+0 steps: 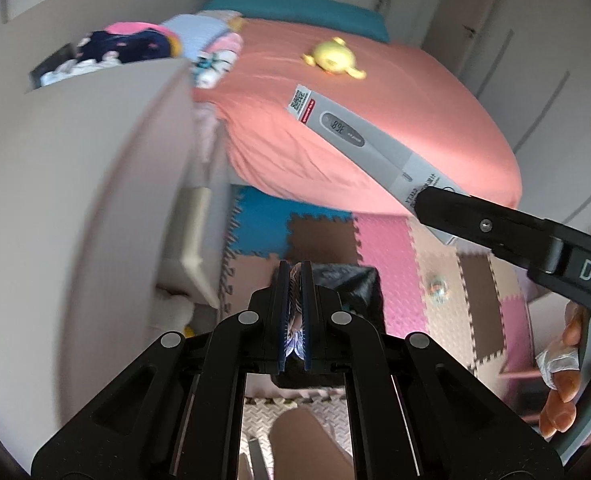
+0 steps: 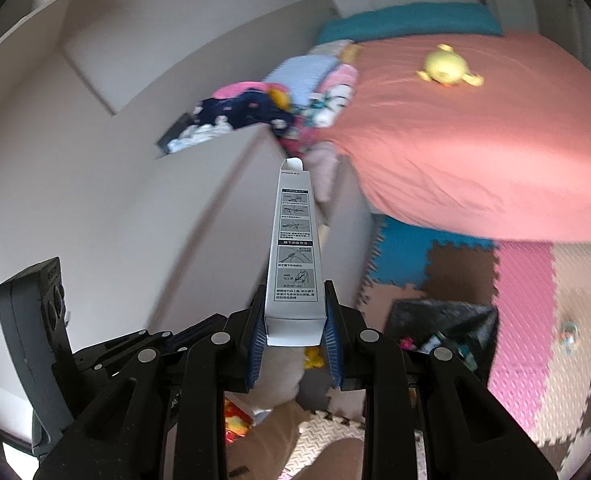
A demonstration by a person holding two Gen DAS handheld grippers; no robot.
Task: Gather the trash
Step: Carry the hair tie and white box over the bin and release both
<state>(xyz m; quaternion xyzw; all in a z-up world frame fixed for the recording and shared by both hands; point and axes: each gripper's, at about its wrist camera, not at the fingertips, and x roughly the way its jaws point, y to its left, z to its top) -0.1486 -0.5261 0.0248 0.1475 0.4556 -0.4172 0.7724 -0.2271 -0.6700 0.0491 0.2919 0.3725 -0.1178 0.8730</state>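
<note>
My right gripper [image 2: 295, 285] is shut on the near end of a long white thermometer box [image 2: 295, 240], which points away toward the grey cabinet. In the left wrist view that box [image 1: 355, 132] slants over the bed, held by the right gripper [image 1: 425, 200] coming in from the right. My left gripper [image 1: 294, 269] is shut, with a thin shiny fold between its pads that seems to be the edge of the black trash bag [image 1: 351, 280]. That bag [image 2: 443, 316] gapes over the foam mat with bits of trash inside. The left gripper's body [image 2: 31, 340] shows at the left edge.
A bed with a salmon sheet [image 1: 375, 120] carries a yellow plush toy [image 1: 333, 58]. A grey cabinet [image 1: 95, 160] with piled clothes [image 1: 127, 48] stands at left. A small shiny item [image 1: 437, 292] lies on the coloured foam mat [image 1: 391, 248]. A hand [image 1: 563, 360] and a leg [image 1: 307, 440] are close.
</note>
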